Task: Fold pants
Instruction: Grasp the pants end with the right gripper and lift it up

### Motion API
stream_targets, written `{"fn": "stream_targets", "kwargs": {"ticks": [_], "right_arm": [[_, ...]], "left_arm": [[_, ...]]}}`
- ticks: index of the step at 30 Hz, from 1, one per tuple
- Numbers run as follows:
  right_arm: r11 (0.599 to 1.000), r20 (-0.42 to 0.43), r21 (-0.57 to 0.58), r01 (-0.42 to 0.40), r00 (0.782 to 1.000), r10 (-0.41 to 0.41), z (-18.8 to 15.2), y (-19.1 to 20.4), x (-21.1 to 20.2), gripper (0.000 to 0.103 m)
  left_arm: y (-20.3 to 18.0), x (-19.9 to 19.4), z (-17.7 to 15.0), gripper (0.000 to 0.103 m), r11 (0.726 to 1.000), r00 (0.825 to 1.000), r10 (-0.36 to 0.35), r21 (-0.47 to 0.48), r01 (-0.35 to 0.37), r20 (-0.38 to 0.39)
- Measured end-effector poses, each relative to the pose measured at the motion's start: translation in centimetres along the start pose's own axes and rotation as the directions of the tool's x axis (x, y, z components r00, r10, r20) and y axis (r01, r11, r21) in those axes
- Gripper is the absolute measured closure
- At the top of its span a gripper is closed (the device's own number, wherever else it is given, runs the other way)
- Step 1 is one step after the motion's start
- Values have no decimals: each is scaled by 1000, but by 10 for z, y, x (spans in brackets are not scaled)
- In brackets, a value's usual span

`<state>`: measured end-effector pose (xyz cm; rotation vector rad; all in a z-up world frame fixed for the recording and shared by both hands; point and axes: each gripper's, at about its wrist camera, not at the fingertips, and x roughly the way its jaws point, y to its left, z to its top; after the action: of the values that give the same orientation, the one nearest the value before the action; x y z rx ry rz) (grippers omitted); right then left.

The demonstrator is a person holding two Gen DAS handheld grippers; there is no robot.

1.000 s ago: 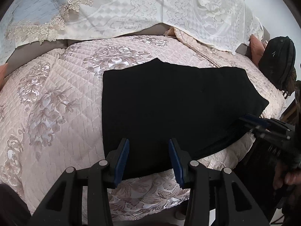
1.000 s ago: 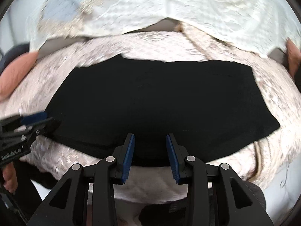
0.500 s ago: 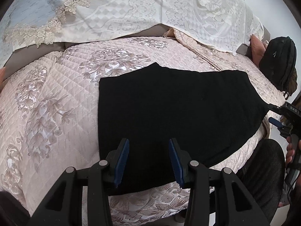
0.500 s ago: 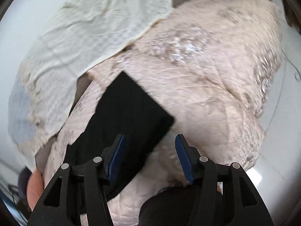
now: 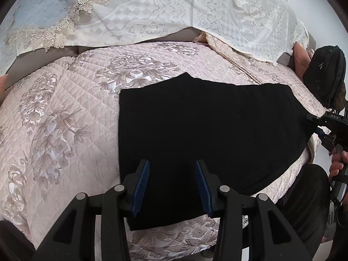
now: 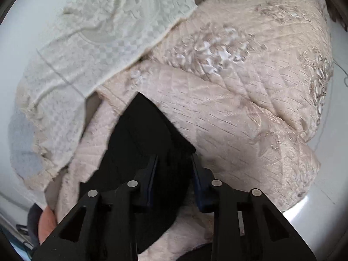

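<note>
Hovering left tool (image 5: 171,184) angled down, jaws apart, right tool (image 6: 174,174) closing (rolled) over pants (image 5: 206,134) corner.

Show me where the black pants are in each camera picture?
Left wrist view: the black pants lie flat across the middle, reaching the right edge.
Right wrist view: the pants sit lower middle, one end between the closing right gripper.
Shared landmark: the white lace cover behind.

Left claw (image 5: 171,184) hangs parted, tilted down; right claw (image 6: 174,174) is rolled, jaws closing
</note>
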<state>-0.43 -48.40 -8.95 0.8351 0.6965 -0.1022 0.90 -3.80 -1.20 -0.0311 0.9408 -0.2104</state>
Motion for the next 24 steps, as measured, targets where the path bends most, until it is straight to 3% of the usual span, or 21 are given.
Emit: {"fn": "stream_targets", "kwargs": {"ticks": [6, 11, 19, 24], "right_arm": [[995, 25, -42, -91, 995, 92, 4, 18, -11, 82], [964, 17, -173, -202, 978, 208, 0, 72, -30, 82], [852, -116, -364, -375, 926, 358, -37, 169, -32, 82], [761, -244, -467, -451, 892, 380, -82, 219, -19, 82]], "left_arm": [[16, -2, -1, 58, 999, 1000, 9, -42, -8, 7], [30, -6, -2, 58, 997, 1000, 14, -82, -12, 19], [51, -17, -7, 58, 990, 999, 29, -136, -23, 42], [70, -20, -12, 58, 983, 998, 46, -180, -36, 46]]}}
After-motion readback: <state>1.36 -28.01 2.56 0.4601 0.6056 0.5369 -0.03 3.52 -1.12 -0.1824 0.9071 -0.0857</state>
